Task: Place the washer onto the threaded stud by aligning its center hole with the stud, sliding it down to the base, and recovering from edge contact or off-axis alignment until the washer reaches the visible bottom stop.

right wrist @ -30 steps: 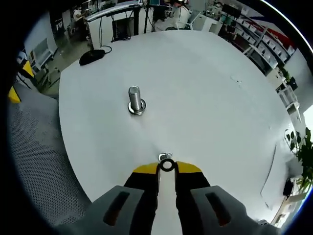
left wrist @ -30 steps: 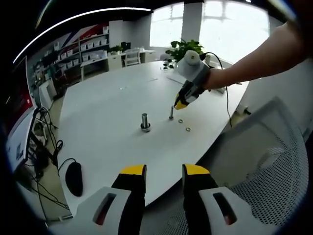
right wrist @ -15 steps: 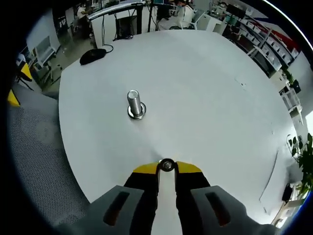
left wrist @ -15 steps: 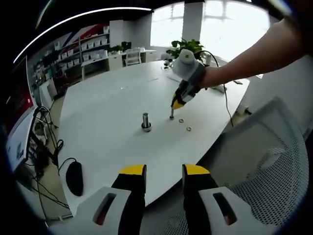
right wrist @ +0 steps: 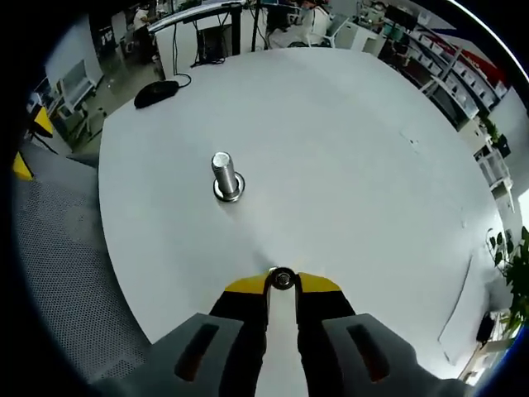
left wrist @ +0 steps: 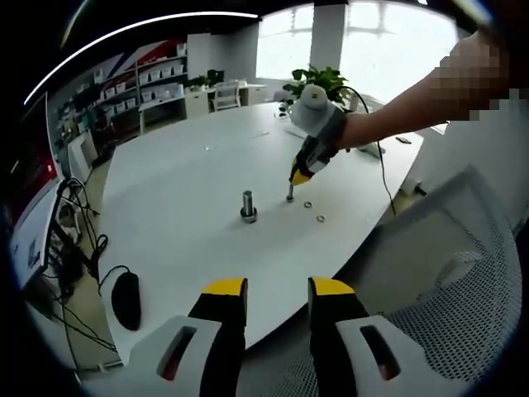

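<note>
Your right gripper [right wrist: 282, 283] pinches a washer [right wrist: 283, 278] between its yellow tips, low over the white table [right wrist: 347, 157]; your left gripper [left wrist: 277, 291] hangs open off the table's edge; farther on, the stud [right wrist: 225, 174] stands upright, apart from the washer.

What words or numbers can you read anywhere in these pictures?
None can be read.
Shelves along the far wall: boxes with labels too small and blurred to read.
Red panel at the left edge: no legible text.
Stud, washer in the right tool and white table: no markings visible.
</note>
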{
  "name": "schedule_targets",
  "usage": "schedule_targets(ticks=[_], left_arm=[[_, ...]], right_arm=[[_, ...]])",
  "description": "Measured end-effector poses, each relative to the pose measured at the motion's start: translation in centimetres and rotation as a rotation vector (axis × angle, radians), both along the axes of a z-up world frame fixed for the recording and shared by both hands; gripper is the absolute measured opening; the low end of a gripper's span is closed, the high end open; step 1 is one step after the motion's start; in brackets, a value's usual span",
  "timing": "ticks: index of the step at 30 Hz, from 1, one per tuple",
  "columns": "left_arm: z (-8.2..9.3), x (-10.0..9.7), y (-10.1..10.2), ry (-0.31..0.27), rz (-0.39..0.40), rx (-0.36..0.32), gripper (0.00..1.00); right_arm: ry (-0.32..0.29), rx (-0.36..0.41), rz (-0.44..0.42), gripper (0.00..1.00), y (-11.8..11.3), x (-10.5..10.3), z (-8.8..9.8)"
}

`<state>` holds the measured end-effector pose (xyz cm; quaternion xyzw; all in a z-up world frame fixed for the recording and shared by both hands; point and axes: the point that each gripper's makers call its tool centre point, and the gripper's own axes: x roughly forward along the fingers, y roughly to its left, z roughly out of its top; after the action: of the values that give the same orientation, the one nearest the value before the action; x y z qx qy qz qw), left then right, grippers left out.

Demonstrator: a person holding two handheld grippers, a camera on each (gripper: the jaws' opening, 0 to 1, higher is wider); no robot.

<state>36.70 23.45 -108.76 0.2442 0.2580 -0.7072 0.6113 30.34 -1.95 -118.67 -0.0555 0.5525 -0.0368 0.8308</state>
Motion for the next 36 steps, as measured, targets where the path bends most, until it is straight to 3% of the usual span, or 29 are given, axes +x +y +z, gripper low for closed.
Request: schedule_targets(ticks=[6,14,24,36], left_arm=[[0.0,0.0,0.0,0.000,0.004,0.000,0.27],[-0.1,0.1,0.1,0.001,0.006,0.006,0.27],[-0.3,0.1,0.1,-0.005,0.010,0.017,0.27],[-0.5,0.3,0.0,-0.005,0.019,0.020,0.26]], right_arm=[[0.023,0.002,0.024,0.14,-0.5,0.2,-0.5],[0.070,0.004,0.050,0.14,-0.6,0.5,-2.6],[0.097,0.043,0.014,0.14,-0.8,0.1,-5.2],[0.107,0.046,0.013,0.16,-0.2,-0.5,-4.8]])
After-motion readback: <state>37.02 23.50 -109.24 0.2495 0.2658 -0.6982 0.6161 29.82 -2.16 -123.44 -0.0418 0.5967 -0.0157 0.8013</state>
